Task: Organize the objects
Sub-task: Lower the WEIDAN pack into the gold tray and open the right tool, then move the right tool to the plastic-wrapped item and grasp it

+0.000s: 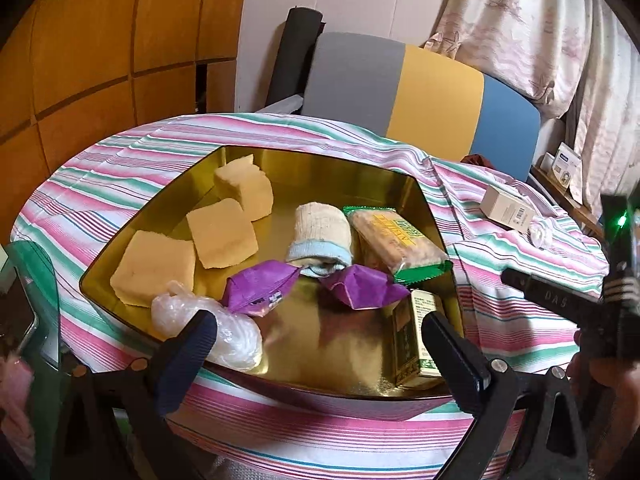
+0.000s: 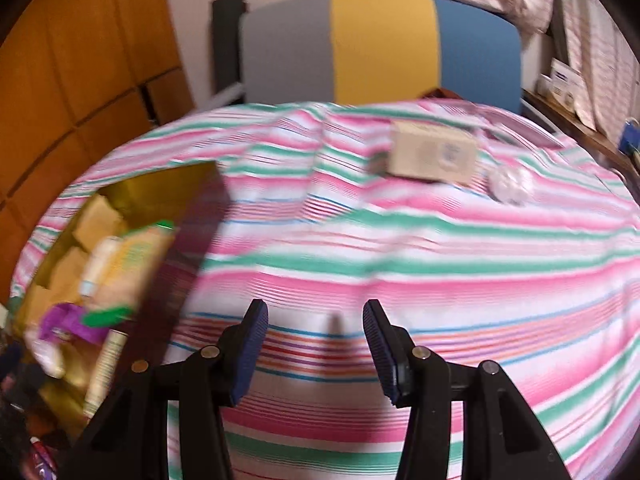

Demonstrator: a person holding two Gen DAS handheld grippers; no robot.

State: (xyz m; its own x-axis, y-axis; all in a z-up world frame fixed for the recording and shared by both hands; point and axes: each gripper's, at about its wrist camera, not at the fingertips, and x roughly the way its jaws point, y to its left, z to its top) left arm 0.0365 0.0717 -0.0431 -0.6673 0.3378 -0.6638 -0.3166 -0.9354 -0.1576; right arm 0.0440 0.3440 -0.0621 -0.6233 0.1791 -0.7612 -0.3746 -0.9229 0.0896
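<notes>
The left gripper [image 1: 320, 344] hangs over the near rim of the gold-lined metal tray [image 1: 340, 352], its two fingers spread wide and holding nothing. Nearest inside the tray lie one crumpled clear plastic bag [image 1: 236, 332] and one green-and-cream carton [image 1: 416, 344]; behind them sit two purple foil packets [image 1: 260, 288], then one rolled cream sock with a pale blue cuff [image 1: 320, 240] beside one green-edged biscuit packet [image 1: 396, 244]. Three pale yellow sponge blocks [image 1: 222, 232] run along the tray's left side toward its far corner. The right gripper [image 2: 316, 344] hovers above the pink, green and white striped cloth [image 2: 440, 264] covering the bench, its two fingers likewise apart and empty. Farther across the cloth, well outside the tray, rest one small beige cardboard box [image 2: 434, 156] and, just beside it, one small clear crumpled wrapper [image 2: 512, 184]. Beyond the bench stands one chair with a grey, yellow and blue back [image 2: 380, 44].
</notes>
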